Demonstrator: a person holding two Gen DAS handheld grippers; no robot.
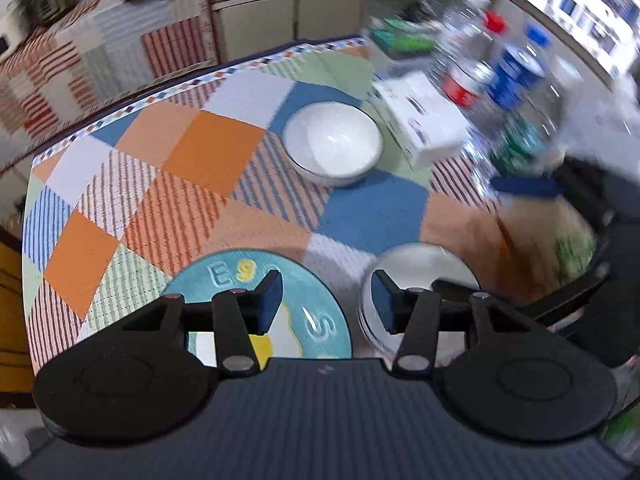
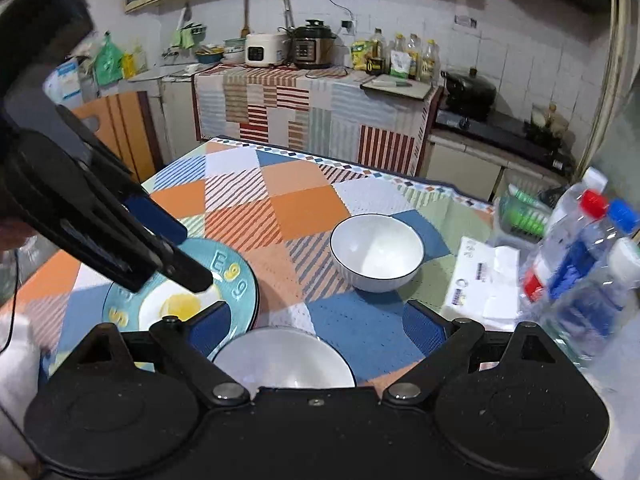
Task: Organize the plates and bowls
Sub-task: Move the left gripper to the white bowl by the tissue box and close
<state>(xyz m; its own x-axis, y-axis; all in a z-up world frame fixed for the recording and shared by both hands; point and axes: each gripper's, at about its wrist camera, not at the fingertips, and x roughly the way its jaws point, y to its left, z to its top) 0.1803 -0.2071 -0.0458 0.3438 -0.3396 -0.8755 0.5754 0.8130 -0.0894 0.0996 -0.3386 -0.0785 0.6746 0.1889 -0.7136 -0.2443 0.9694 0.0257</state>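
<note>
Both the left hand-held gripper (image 1: 326, 300) and right hand-held gripper (image 2: 320, 320) hung parted and empty above the desk (image 2: 304, 200), where a teal plate (image 2: 240, 276), a near bowl (image 2: 284, 360) and a far bowl (image 2: 376, 252) sat.

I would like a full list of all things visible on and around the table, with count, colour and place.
bowl: two, white; one mid-table, the other at the near edge.
plate: one, teal with an egg picture; left of the near bowl.
tablecloth: one, orange, blue and white patchwork; covers the table.
tissue pack: one, white; right of the far bowl.
water bottles: at least two, clear, red and blue caps; right edge.
cookers: two, one white, one dark; back counter.
left tool: black, blue pads, open, empty; over the plate.
right tool: same colours, open, empty; over the near bowl.
</note>
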